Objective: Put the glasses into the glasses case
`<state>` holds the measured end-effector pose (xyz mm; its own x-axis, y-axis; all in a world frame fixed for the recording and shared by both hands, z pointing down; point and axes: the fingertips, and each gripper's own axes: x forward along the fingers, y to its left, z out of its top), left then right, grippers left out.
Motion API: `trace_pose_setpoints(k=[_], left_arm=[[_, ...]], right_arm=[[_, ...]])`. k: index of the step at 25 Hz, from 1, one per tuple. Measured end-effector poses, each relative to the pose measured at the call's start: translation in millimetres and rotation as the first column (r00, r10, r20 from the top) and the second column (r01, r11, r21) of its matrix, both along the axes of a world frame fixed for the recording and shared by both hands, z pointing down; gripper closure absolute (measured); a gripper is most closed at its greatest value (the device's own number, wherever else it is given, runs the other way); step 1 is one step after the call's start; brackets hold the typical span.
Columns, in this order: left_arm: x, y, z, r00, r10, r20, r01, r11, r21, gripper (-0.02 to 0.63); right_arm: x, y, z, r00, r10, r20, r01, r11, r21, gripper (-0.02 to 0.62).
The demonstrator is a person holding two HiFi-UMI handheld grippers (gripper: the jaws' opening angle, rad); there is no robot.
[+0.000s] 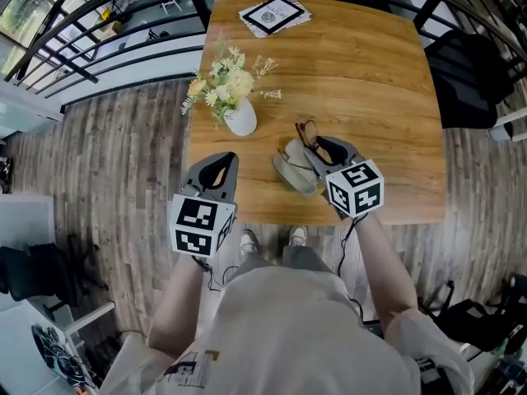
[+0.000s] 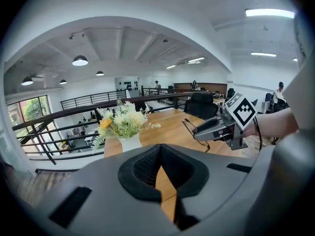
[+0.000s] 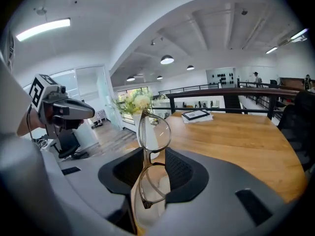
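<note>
My right gripper (image 1: 317, 145) is shut on the brown-rimmed glasses (image 1: 307, 131), which stand on edge between its pads (image 3: 154, 132). It hangs just above the open grey glasses case (image 1: 293, 169), which lies on the wooden table (image 1: 370, 81) near the front edge. The left gripper (image 1: 225, 160) hovers over the table's near left edge, its tips together with nothing between them. In the left gripper view the right gripper (image 2: 203, 130) and the glasses (image 2: 189, 126) show to the right, over the table.
A white vase of pale flowers (image 1: 240, 118) stands between the two grippers, just behind the left one. A black-framed card on papers (image 1: 274, 15) lies at the table's far edge. A black railing (image 1: 107, 52) runs to the left, a black chair (image 1: 469, 72) to the right.
</note>
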<state>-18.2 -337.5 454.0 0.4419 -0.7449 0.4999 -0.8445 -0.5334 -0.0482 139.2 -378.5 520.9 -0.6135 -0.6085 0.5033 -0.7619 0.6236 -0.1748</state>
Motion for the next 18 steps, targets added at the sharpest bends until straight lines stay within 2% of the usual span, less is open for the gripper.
trace_pose_setpoints(k=[8, 12, 18], left_arm=[[-5, 6, 39, 1.0, -0.015, -0.003, 0.014, 0.995, -0.1, 0.589], [-10, 10, 57, 1.0, -0.019, 0.004, 0.019, 0.99, -0.139, 0.589], [-16, 19, 80, 1.0, -0.018, 0.013, 0.02, 0.982, -0.19, 0.589]], right_arm=[[-7, 5, 80, 0.999, -0.017, -0.04, 0.01, 0.987, -0.163, 0.434], [-12, 13, 115, 0.99, -0.051, -0.129, 0.024, 0.979, -0.202, 0.434], [-18, 31, 154, 0.979, -0.104, -0.175, 0.052, 0.959, -0.277, 0.433]])
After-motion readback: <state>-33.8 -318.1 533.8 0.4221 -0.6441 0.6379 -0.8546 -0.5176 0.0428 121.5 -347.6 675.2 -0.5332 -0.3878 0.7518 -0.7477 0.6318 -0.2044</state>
